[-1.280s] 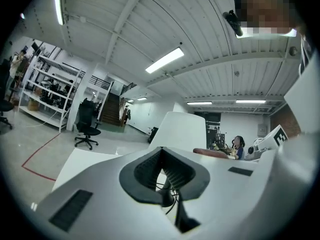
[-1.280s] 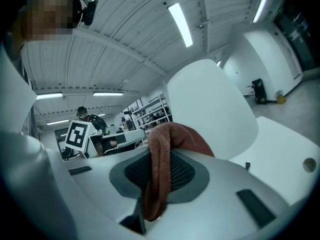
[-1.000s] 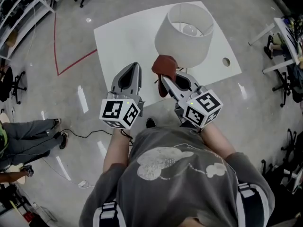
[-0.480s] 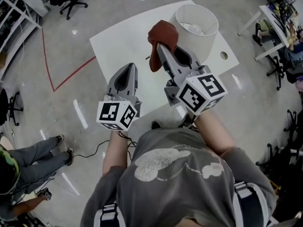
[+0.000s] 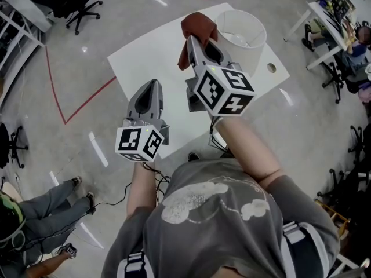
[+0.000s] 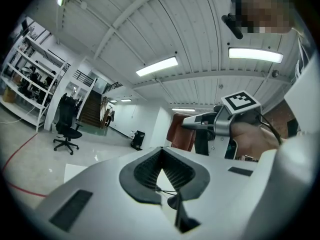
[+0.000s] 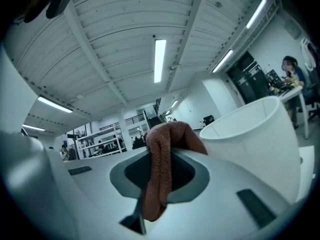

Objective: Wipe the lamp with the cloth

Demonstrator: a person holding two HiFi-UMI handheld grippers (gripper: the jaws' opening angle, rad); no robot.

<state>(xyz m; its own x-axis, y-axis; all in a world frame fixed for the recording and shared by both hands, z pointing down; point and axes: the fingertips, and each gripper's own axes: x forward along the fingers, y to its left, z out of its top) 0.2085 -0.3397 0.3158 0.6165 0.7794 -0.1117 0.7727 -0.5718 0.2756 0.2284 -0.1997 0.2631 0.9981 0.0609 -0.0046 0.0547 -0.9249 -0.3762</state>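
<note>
1. Closest to us is the left gripper (image 5: pixel 153 84). It hangs over the near edge of the white table (image 5: pixel 145 51), well short of the lamp and on the near-left of it. Its own view shows the jaws pressed together with nothing between them.
2. Next out is the right gripper (image 5: pixel 195 38), held higher and reaching right up to the lamp's left side. Its jaws are clamped on the cloth (image 5: pixel 196 25), a rusty-brown rag pinched in the middle. One bunch puffs out past the tips and a tail hangs down below the jaws.
3. The cloth sits just beside the upper rim of the lamp (image 5: pixel 246 45), on the shade's left. From the right gripper view the shade wall is right next to it, but we can't tell if it's really touching.
4. The lamp itself stands upright on the far right part of the table. It has a white drum shade that's open at the top, with the bulb (image 5: pixel 234 36) showing inside.
5. Just right of the lamp there's a small round hole (image 5: pixel 271 68) in the tabletop.
6. Farther off to the lamp's left, a red line (image 5: pixel 87 100) runs across the shiny floor, and an office chair (image 5: pixel 78 7) stands beyond it.
</note>
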